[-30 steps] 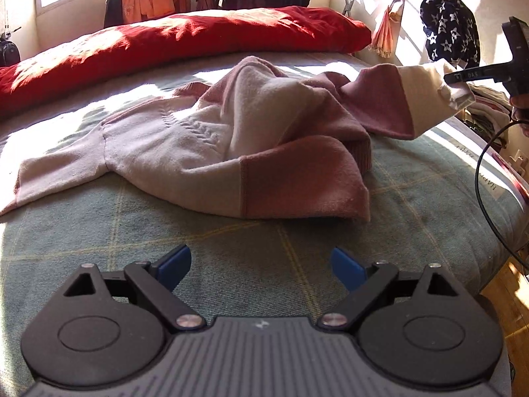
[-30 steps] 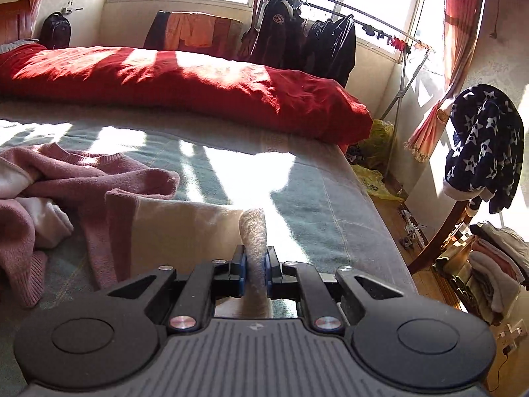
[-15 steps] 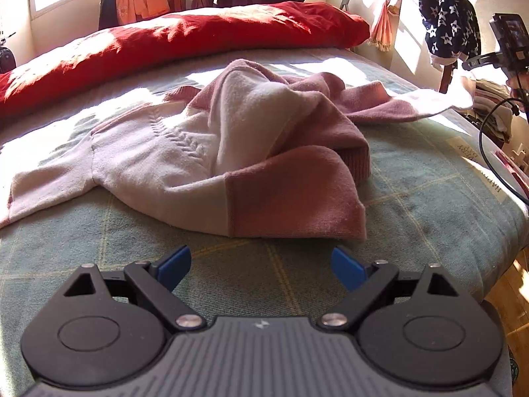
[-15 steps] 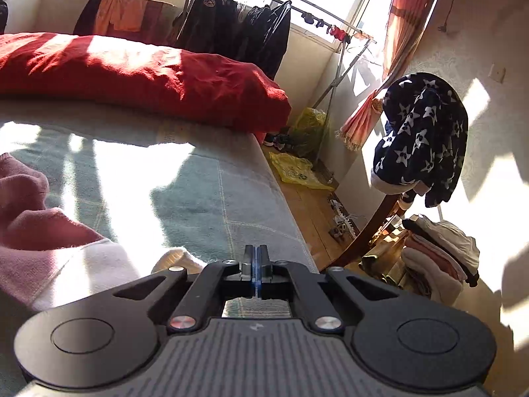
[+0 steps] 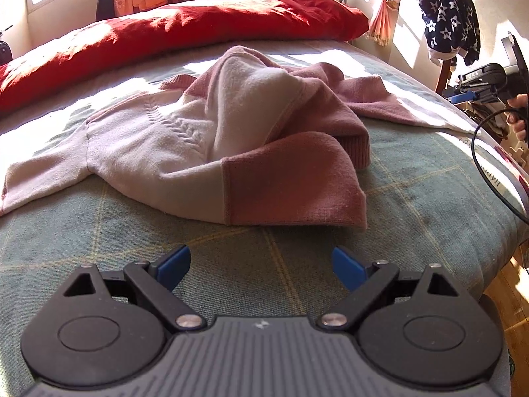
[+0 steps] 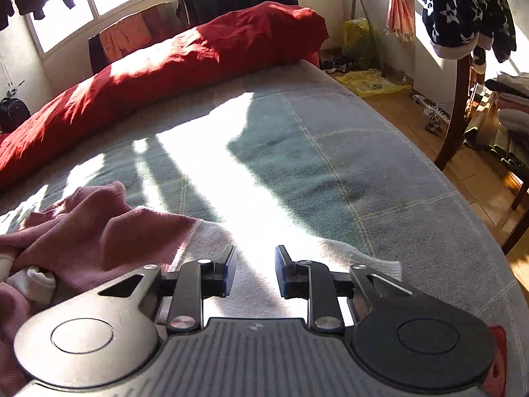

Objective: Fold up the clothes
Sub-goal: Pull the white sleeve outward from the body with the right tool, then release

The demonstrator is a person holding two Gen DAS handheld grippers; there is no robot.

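Pink-and-cream knitted sweater (image 5: pixel 231 139) lies bunched mid-bed (image 5: pixel 413 178), one sleeve (image 6: pixel 264 264) stretched flat beneath the right gripper (image 6: pixel 254 271), fingers spread. Left gripper (image 5: pixel 261 264) waits agape before its hem; flatten the body next, I'd say.

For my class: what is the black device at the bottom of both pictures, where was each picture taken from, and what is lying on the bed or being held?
The black devices are hand-held grippers, one in each of a person's hands; no robot arm is involved. Each carries a camera looking forward along its jaws.

One picture is from the left gripper, whose jaws stand wide open over the green checked bedcover, short of a crumpled pink and cream sweater. At the right edge you can see the other gripper and some fingers of the person's hand.

The other picture is from the right gripper. Its jaws are open above the sweater's cream sleeve, which lies flat on the bed.

Nothing is held. A red duvet lies at the far end.
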